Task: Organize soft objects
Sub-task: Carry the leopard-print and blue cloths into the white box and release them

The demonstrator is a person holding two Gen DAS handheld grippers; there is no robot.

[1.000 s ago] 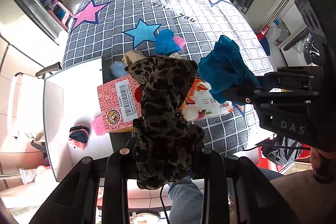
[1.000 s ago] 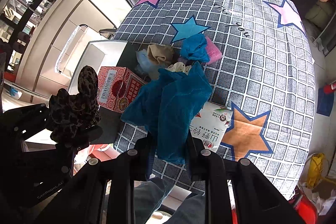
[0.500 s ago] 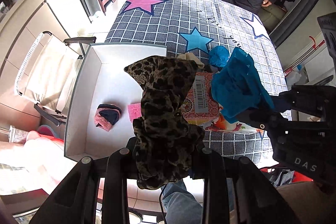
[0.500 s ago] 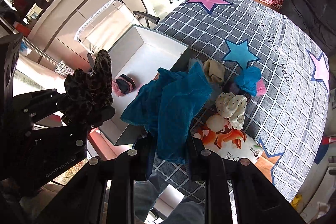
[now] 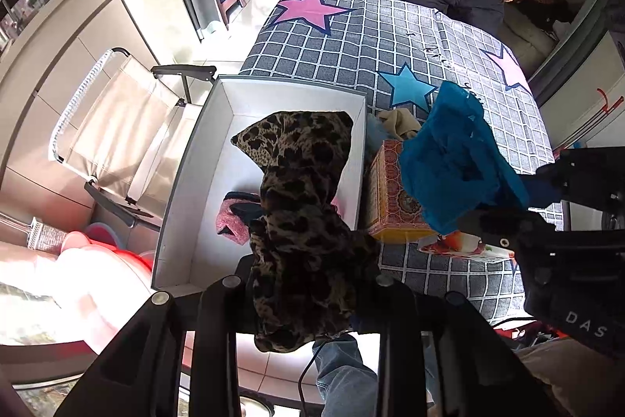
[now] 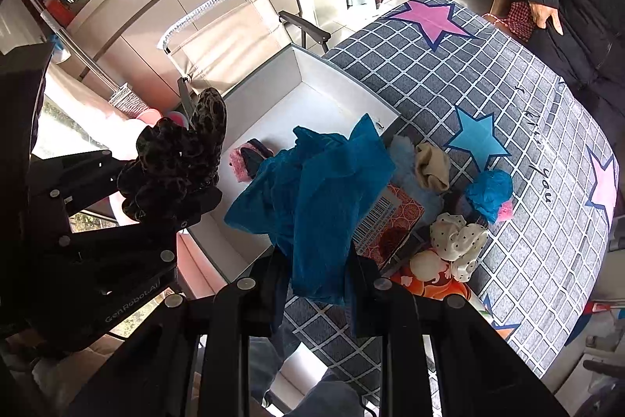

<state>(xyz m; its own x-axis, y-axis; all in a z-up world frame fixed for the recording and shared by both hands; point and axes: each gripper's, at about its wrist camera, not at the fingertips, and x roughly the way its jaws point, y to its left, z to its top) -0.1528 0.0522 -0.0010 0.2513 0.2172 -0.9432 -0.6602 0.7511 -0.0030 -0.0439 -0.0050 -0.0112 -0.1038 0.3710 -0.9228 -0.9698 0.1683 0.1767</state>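
Checked, star-printed tablecloth point(image 5: 351, 38) over the table, white box point(image 5: 195, 182) at its edge beside a folding chair point(image 5: 117, 127). Left gripper point(image 5: 308, 284) clamped on a leopard-print cloth point(image 5: 304, 206), hung above the box. Right gripper point(image 6: 312, 284) closed on a blue cloth point(image 6: 312, 190), over the box's near corner. Pink-and-navy socks point(image 6: 250, 159) already in the box; other soft pieces point(image 6: 457, 241) heaped on the tablecloth beside a red carton point(image 6: 390, 221).

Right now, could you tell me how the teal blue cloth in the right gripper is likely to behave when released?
The teal blue cloth looks floppy, sagging in folds from the right gripper. It probably weighs little and would likely land crumpled, without rolling.
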